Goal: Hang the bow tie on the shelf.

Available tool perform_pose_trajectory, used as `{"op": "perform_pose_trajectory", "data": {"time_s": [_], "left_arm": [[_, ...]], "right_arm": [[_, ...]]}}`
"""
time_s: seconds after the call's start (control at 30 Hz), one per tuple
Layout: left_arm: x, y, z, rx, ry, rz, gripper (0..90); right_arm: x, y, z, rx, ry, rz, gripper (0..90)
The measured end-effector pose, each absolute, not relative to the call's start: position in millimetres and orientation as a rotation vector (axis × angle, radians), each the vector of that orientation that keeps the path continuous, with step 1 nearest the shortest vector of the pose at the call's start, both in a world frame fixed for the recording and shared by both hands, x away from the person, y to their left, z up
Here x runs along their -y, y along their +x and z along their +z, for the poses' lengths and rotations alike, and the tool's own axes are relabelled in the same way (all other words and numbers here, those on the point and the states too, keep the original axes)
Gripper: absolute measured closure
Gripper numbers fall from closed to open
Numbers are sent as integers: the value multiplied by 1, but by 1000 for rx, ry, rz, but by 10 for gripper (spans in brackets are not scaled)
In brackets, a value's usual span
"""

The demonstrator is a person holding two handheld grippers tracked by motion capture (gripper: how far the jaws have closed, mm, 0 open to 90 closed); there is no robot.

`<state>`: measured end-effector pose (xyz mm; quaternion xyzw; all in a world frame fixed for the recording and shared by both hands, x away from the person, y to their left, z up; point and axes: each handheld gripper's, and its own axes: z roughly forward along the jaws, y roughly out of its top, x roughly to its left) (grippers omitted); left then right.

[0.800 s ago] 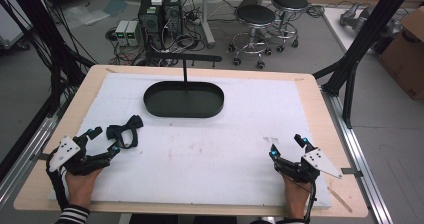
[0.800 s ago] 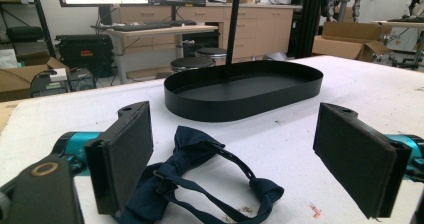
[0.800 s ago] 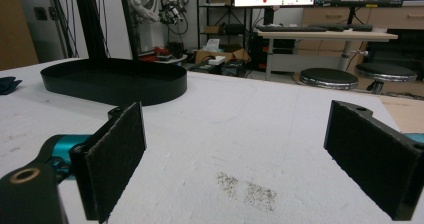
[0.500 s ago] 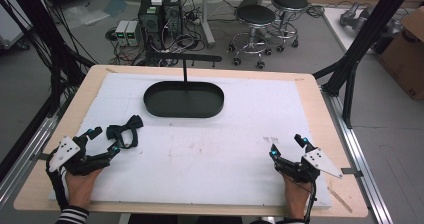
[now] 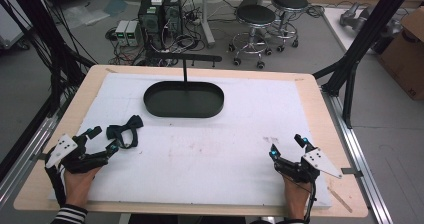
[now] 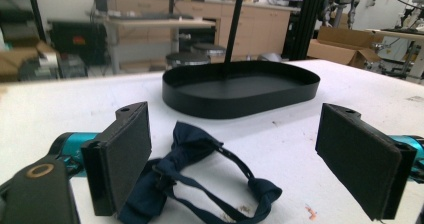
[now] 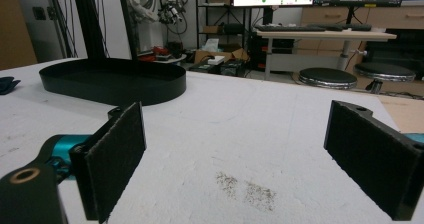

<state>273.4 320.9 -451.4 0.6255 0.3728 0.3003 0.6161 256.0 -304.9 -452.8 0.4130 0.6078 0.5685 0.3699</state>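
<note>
A dark blue bow tie (image 5: 124, 130) lies flat on the white table (image 5: 210, 149) near its left edge, its strap looped out on the near side. The left gripper (image 5: 104, 140) rests low on the table just in front of it, held in the person's left hand (image 5: 80, 179), with its jaws spread wide; in the left gripper view the bow tie (image 6: 200, 176) sits between the two black pads, close beside the left pad, and neither pad presses on it. Farther off, at the middle of the table's far side, stands a black oval tray (image 5: 183, 99) with a thin upright post rising from its far rim. At the near right of the table the right gripper (image 5: 286, 146) lies low too, jaws wide apart over bare, slightly stained white surface, well apart from the bow tie.
</note>
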Motion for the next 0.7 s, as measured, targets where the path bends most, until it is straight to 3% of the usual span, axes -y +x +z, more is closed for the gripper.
{"op": "perform_pose_trajectory", "data": {"time_s": [0.53,0.7], "left_arm": [[-324,295,-397,-782,1514,628,147],[-320,309,-386,-759,1610,622,149]], "right_arm": [[304,257,-452,-1570,1055,1445,87],[304,257,-452,-1571,1056,1444,87]]}}
